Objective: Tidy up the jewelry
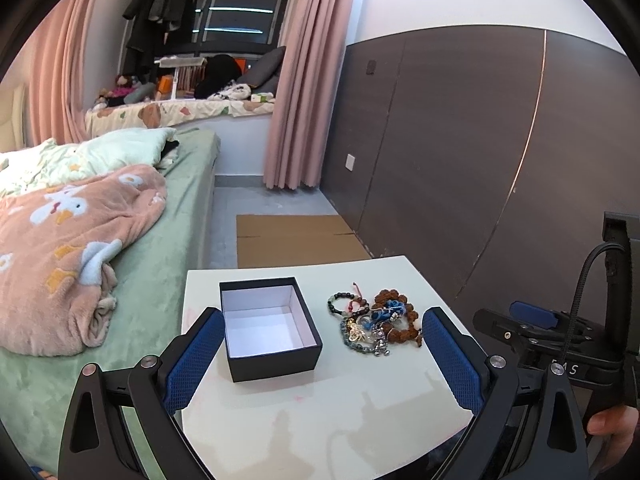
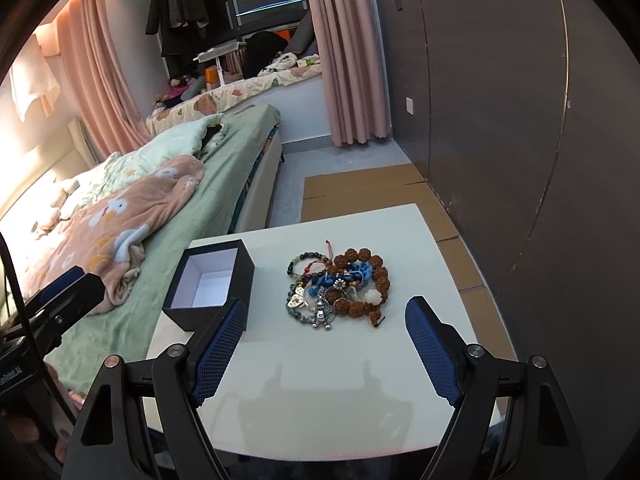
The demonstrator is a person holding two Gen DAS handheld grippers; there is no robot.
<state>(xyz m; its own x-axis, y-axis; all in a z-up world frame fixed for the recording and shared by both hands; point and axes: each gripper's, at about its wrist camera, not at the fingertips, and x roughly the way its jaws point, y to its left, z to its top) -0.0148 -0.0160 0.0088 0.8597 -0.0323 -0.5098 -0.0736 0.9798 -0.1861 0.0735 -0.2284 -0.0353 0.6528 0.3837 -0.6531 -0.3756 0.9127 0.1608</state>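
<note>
Jewelry (image 2: 337, 288) lies in a tangled heap of bead bracelets and chains on the white bench (image 2: 360, 380), just right of an open dark box (image 2: 210, 285) with a white lining. The left hand-held gripper (image 1: 320, 330) and the right hand-held gripper (image 2: 326, 320) both hover over the near edge, jaws wide apart, holding nothing. A bed (image 1: 168, 248) stands left of the bench.

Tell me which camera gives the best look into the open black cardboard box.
The left wrist view: the open black cardboard box sits central, its white floor fully visible. In the right wrist view the box sits off to the left, a finger overlapping its corner.
</note>
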